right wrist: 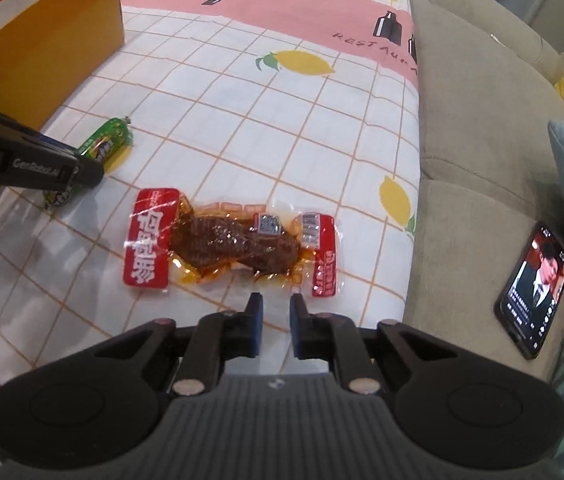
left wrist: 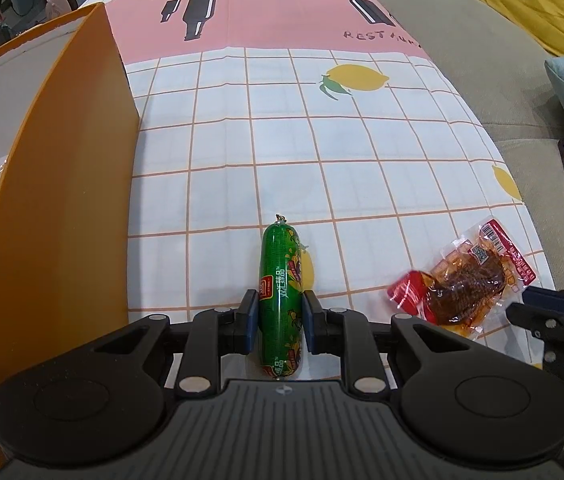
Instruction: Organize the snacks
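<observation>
Now my left gripper point(left wrist: 281, 322) clamps the green sausage point(left wrist: 282, 300), its length along my fingers; the orange box point(left wrist: 62, 184) stands just left. My right gripper point(right wrist: 276, 312), narrow and empty, hovers beside the meat packet point(right wrist: 230, 244).

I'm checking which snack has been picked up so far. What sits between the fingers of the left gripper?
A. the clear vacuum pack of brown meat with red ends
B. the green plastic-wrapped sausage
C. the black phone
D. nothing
B: in the left wrist view the left gripper has both blue pads pressed against the green plastic-wrapped sausage, while the clear vacuum pack of brown meat lies apart on the checked tablecloth.
</observation>
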`<state>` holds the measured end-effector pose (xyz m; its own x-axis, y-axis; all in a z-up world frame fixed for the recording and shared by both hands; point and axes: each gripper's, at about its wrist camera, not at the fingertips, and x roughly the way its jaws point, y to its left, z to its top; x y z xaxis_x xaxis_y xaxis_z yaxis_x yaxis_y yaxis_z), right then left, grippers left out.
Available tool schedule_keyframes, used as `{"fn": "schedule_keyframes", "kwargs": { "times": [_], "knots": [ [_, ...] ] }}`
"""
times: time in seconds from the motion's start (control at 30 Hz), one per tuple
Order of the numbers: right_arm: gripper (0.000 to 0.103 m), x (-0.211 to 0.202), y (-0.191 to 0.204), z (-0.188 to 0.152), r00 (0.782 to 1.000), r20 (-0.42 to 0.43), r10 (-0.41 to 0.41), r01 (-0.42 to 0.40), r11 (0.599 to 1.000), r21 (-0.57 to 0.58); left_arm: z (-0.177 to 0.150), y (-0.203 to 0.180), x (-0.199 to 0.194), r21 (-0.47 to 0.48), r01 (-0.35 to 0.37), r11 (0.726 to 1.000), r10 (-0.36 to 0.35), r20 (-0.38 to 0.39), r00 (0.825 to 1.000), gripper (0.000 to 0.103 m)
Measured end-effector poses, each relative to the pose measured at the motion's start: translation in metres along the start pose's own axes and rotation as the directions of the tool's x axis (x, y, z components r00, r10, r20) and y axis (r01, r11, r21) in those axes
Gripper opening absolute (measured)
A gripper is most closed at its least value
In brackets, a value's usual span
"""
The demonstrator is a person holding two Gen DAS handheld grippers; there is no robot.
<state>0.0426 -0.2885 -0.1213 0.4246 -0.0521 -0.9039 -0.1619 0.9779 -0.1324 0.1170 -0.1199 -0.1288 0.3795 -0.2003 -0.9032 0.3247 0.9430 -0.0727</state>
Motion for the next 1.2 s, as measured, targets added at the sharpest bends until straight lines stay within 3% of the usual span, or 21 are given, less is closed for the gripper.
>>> {"fn": "schedule_keyframes", "kwargs": {
  "times": [0.27,0.37,0.47,0.6,0.73,0.8,0.87,0.93,1.1,1.2],
  "knots": [
    [0.005,0.011,0.0,0.021,0.996,0.082,0.019,-0.02,1.0,0.019,0.002,0.002,0.001,-0.019,0.013,1.0,-0.013,0.003,1.0,0.024],
    [0.006,0.018,-0.001,0.031,0.991,0.107,0.082,-0.09,0.993,0.074,0.002,0.003,0.001,-0.023,0.012,1.0,-0.012,0.009,1.0,0.024],
    [0.007,0.013,-0.003,0.035,0.988,0.136,0.066,-0.085,0.987,0.134,0.001,0.003,0.001,-0.016,0.007,1.0,-0.006,0.023,1.0,0.024],
    [0.038,0.0,-0.01,0.033,0.98,0.194,0.046,-0.09,0.971,0.223,0.0,0.001,0.002,-0.001,-0.004,1.0,0.004,0.044,0.999,0.026],
    [0.052,-0.001,-0.018,0.028,0.965,0.221,0.145,-0.218,0.908,0.359,-0.002,0.0,0.002,0.019,-0.013,1.0,0.011,0.069,0.998,0.029],
    [0.054,0.002,-0.015,0.027,0.961,0.225,0.158,-0.236,0.892,0.385,-0.003,0.0,0.002,0.028,-0.011,1.0,0.009,0.082,0.997,0.032],
    [0.061,0.005,-0.009,0.028,0.962,0.216,0.164,-0.237,0.897,0.374,-0.003,0.001,0.002,0.026,-0.01,1.0,0.008,0.099,0.995,0.039],
    [0.061,0.009,-0.003,0.03,0.962,0.209,0.176,-0.243,0.901,0.359,-0.004,0.001,0.001,0.027,-0.012,1.0,0.009,0.113,0.994,0.046],
    [0.061,0.021,0.007,0.035,0.967,0.192,0.168,-0.223,0.921,0.318,-0.005,0.003,0.004,0.045,-0.039,0.998,0.034,0.11,0.993,0.046],
    [0.062,0.026,0.012,0.036,0.967,0.194,0.165,-0.217,0.932,0.291,-0.006,0.002,0.004,0.057,-0.053,0.997,0.046,0.118,0.992,0.036]
  ]
}}
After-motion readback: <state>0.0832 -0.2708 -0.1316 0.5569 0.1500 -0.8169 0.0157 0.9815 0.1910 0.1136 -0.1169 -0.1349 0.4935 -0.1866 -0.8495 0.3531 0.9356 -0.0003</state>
